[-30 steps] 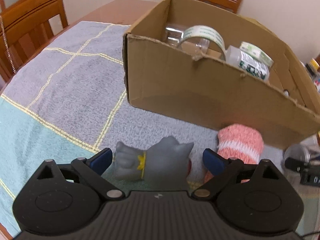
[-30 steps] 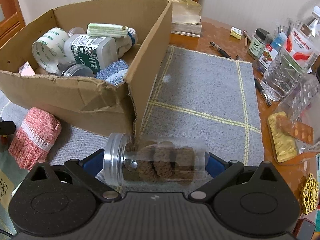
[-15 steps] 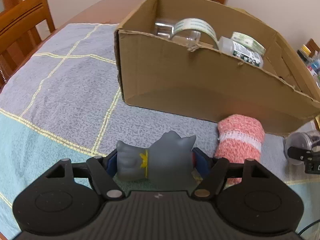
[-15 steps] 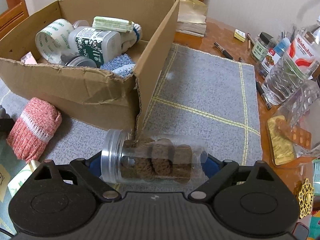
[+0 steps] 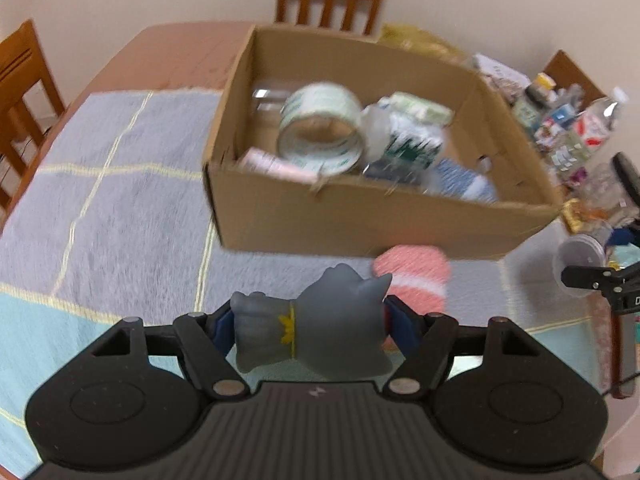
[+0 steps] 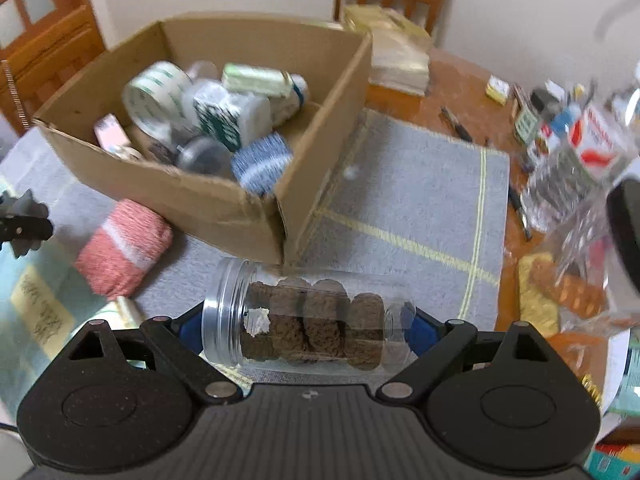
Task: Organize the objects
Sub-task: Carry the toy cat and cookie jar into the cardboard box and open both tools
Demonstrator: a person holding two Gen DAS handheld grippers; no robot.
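Box contents (image 5: 320,128) motion-blurred in both views, labels unreadable. Clutter at desk's right edge (image 6: 568,148) smeared too, bottle text illegible. Pink roll (image 5: 412,276) partly hidden behind grey toy (image 5: 320,336). Left chair (image 5: 20,92) cut by frame edge.

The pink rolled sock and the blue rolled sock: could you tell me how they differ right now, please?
The pink rolled sock lies on the cloth outside the cardboard box, in front of its near wall; the blue rolled sock sits inside the box at its near corner. The pink one lies alone; the blue one is packed against a white bottle. Both are fuzzy rolls with a white band.
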